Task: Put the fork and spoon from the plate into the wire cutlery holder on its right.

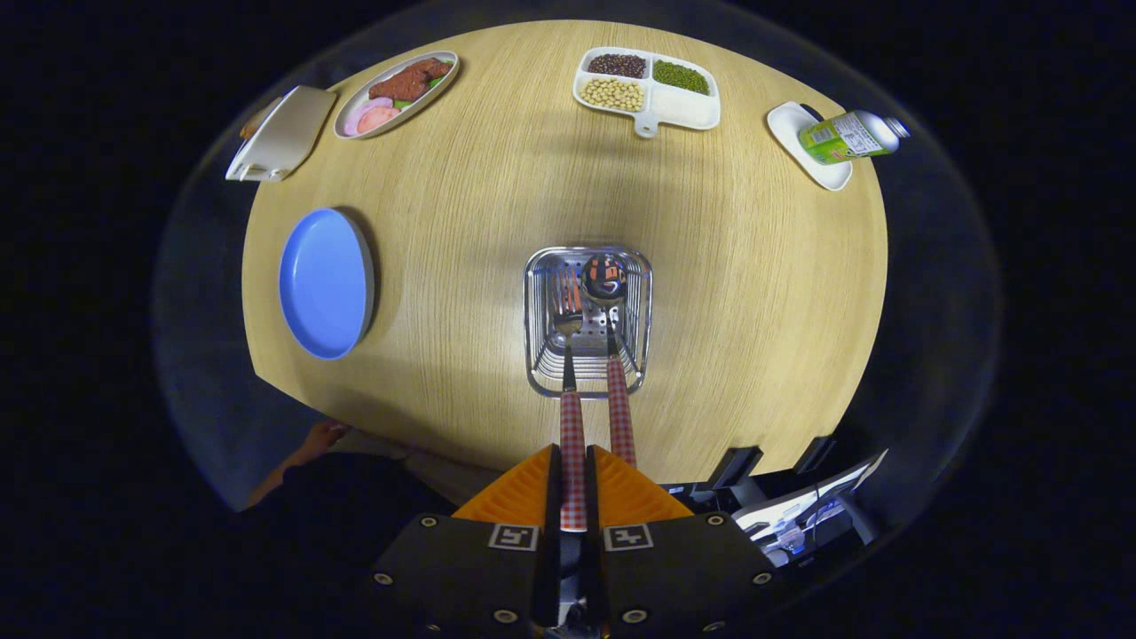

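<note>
One round wooden table [497, 222] carries the whole scene, seen from above, and the wire cutlery holder [587, 321] stands near its middle, directly ahead of the fingers with its open mouth facing up toward them. To the holder's left, well apart from it, lies the blue plate [325, 282], now bare of cutlery (so both pieces have left it). The gripper [573, 497] is closed nearly all the way, its two orange fingers [519, 497] pressing from either side on the checked handle of the fork [571, 417], whose long axis runs straight ahead from the jaws, tines already down inside the holder. The spoon [612, 355] stands in the holder just beside the fork, its checked handle sticking out past the near rim and lying just right of the right finger; whether it touches that finger I cannot tell. By my reading, what remains is to let the fork go, drawing back along its axis without catching the spoon's handle.
</note>
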